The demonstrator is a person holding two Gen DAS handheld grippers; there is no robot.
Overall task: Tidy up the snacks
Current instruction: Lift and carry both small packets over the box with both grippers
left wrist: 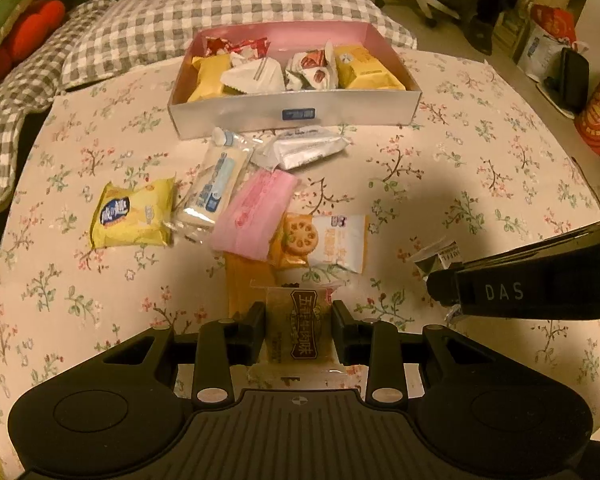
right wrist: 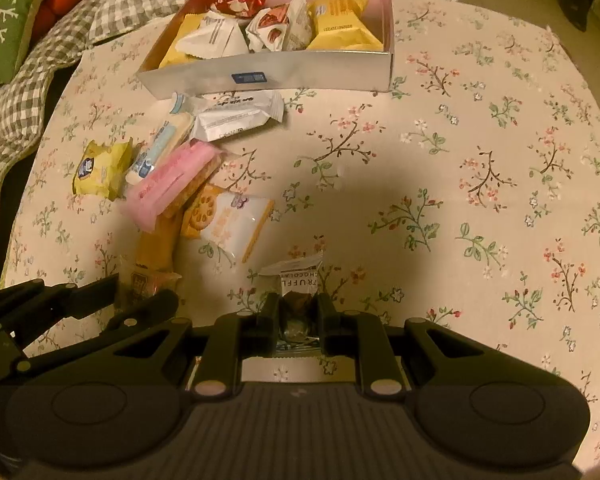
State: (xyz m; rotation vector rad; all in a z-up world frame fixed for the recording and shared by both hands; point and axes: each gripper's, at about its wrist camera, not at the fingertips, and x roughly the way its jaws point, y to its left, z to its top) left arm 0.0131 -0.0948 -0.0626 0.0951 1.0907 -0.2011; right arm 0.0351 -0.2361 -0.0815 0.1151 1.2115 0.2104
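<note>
My left gripper (left wrist: 299, 322) is shut on a brown-labelled snack packet (left wrist: 299, 330) low over the floral cloth. My right gripper (right wrist: 298, 314) is shut on a truffle chocolate packet (right wrist: 298, 280); it also shows at the right of the left wrist view (left wrist: 440, 256). A silver box with a pink inside (left wrist: 296, 110) (right wrist: 268, 76) at the back holds several wrapped snacks. In front of it lie a yellow packet (left wrist: 134, 216), a blue-white packet (left wrist: 214, 184), a white packet (left wrist: 304, 148), a pink packet (left wrist: 256, 212) and an orange biscuit packet (left wrist: 324, 240).
The table has a floral cloth (right wrist: 480, 180) with bare room on its right half. A grey checked blanket (left wrist: 100, 40) and red and green cushions (right wrist: 8, 28) lie behind and to the left. Bags and furniture (left wrist: 548, 40) stand at the far right.
</note>
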